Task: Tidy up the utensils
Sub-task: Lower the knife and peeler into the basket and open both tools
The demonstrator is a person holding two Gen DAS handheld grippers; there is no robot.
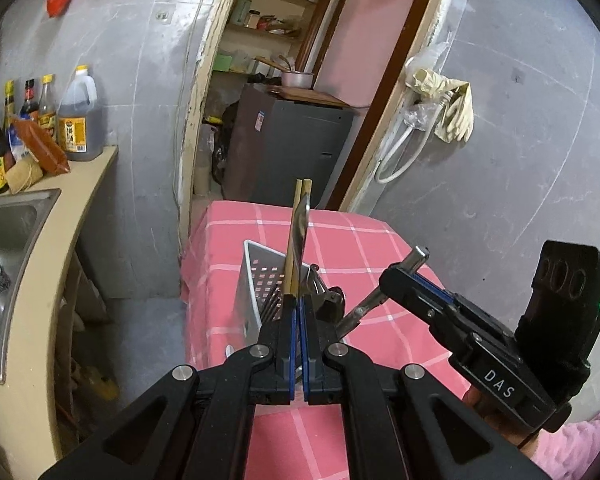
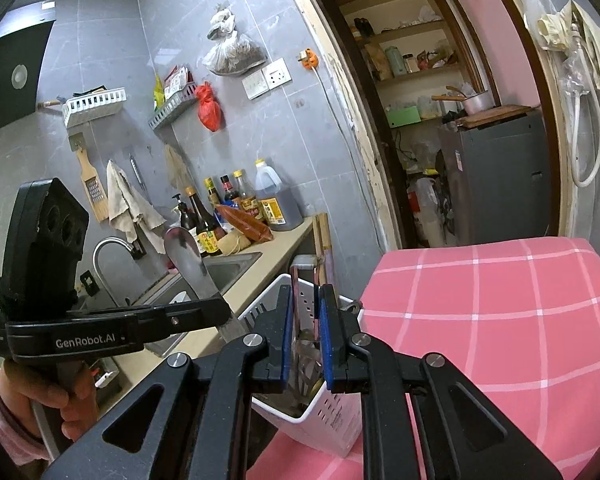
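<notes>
Surroundings: a beige counter [image 1: 88,184] runs along the grey tiled wall, carrying a steel sink [image 1: 8,224] and a row of sauce bottles [image 2: 236,204] with a large oil jug [image 1: 78,120] at its end. An open doorway shows a dark cabinet [image 1: 296,152] with a small pot [image 1: 296,78] on top. A table under a pink checked cloth [image 2: 500,312] stands beside the counter. On the cloth, near its counter-side edge, is a white perforated utensil holder [image 1: 246,292], tilted in both views; fork tines and dark metal pieces show inside it, though their exact arrangement cannot be made out. Left gripper [image 1: 298,304]: its blue-padded jaws are pressed together on the shaft of a flat metal spatula [image 1: 301,224], whose blade rises upright beyond the fingertips, directly over the holder; in the right wrist view the same blade [image 2: 184,252] stands above the left gripper's fingers. A pair of wooden chopsticks [image 1: 294,236] stands just beside the blade; whether the jaws also pinch them cannot be told. Right gripper [image 2: 306,320]: its jaws are narrowly parted around the upright pale wall of the holder, with the container's interior visible between the pads; firm contact cannot be confirmed. In the left wrist view the right gripper [image 1: 404,270] reaches in from the right, its tips close to a metal handle [image 1: 360,312] by the holder's rim.
</notes>
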